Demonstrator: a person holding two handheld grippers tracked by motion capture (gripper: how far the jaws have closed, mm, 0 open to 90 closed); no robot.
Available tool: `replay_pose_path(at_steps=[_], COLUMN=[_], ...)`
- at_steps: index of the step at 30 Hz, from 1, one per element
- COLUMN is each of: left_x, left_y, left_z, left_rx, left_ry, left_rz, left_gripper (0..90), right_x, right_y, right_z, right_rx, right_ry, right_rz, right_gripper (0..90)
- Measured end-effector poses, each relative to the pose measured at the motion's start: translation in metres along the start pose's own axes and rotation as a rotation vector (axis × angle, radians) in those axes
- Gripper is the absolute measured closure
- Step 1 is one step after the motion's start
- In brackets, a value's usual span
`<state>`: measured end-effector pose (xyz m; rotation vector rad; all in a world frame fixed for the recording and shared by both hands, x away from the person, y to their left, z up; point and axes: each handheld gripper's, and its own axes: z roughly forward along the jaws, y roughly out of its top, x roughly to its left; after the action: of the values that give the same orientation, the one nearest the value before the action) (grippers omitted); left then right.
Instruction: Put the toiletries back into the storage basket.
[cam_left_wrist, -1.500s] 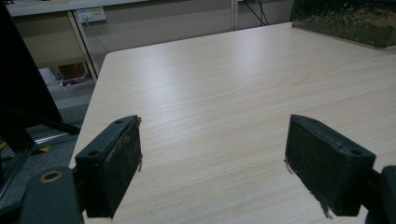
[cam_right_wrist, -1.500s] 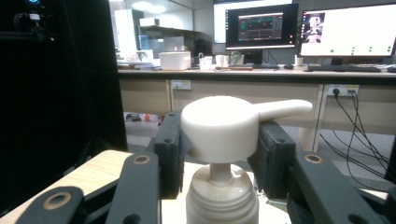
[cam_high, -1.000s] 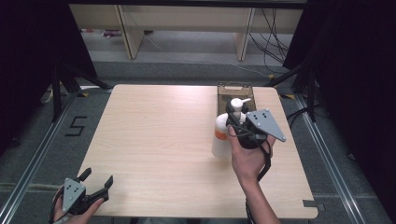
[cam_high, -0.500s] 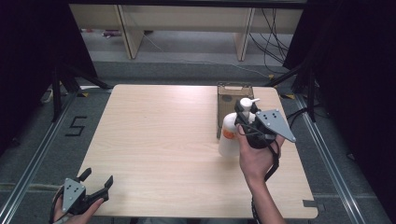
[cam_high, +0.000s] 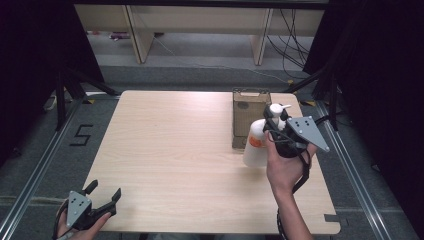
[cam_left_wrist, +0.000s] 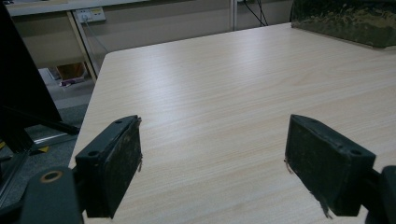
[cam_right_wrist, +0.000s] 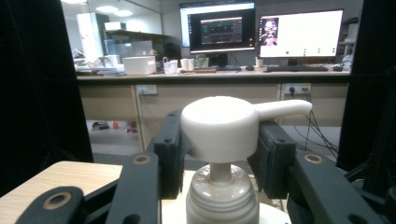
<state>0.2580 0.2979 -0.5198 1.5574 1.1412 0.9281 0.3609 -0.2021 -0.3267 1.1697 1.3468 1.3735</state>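
Note:
A white pump bottle (cam_high: 255, 145) with an orange label is at the right of the table, just in front of a brown open-topped box (cam_high: 250, 107). My right gripper (cam_high: 274, 117) is shut on its pump head (cam_right_wrist: 219, 126), one black jaw on each side below the spout. I cannot tell whether the bottle's base touches the table. My left gripper (cam_high: 102, 192) rests at the table's near left corner, open, with bare wood between its pads (cam_left_wrist: 114, 163).
The light wooden table (cam_high: 175, 145) has a notch at its near right edge (cam_high: 332, 218). Metal rails run along the floor on both sides. Shelving and cables stand beyond the far edge.
My right gripper has carried the pump bottle a little to the right and away, closer to the brown box. The left gripper has stayed where it was.

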Motion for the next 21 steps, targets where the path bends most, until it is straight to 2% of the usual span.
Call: replay_pose_path(at_steps=[5, 10, 11, 14, 17, 18, 21], left_x=[0.0, 0.0, -0.001, 0.0, 0.0, -0.001, -0.001], left_y=[0.0, 0.0, -0.001, 0.0, 0.0, -0.001, -0.001], left_z=[0.0, 0.0, 0.001, 0.0, 0.0, 0.001, 0.001], left_rx=[0.001, 0.002, -0.005, 0.002, 0.001, -0.006, -0.007], left_ry=[0.001, 0.0, 0.0, 0.0, 0.0, -0.001, -0.001], left_rz=[0.001, 0.001, -0.012, 0.003, 0.002, -0.011, -0.007], left_gripper=[17.7, 17.7, 17.7, 17.7, 17.7, 17.7, 17.7], right_x=[-0.005, -0.01, -0.01, -0.011, -0.013, -0.013, -0.015], right_y=[0.003, 0.005, 0.005, 0.006, 0.006, 0.007, 0.008], right_z=[-0.001, 0.0, 0.001, 0.001, 0.002, 0.002, 0.003], right_rx=[-0.002, -0.019, -0.019, -0.022, -0.025, -0.023, -0.031], right_ry=[-0.018, -0.024, -0.027, -0.03, -0.035, -0.035, -0.04], right_rz=[0.025, 0.011, 0.021, 0.011, 0.011, 0.017, 0.012], right_gripper=[59.9, 59.9, 59.9, 59.8, 59.9, 59.9, 59.8])
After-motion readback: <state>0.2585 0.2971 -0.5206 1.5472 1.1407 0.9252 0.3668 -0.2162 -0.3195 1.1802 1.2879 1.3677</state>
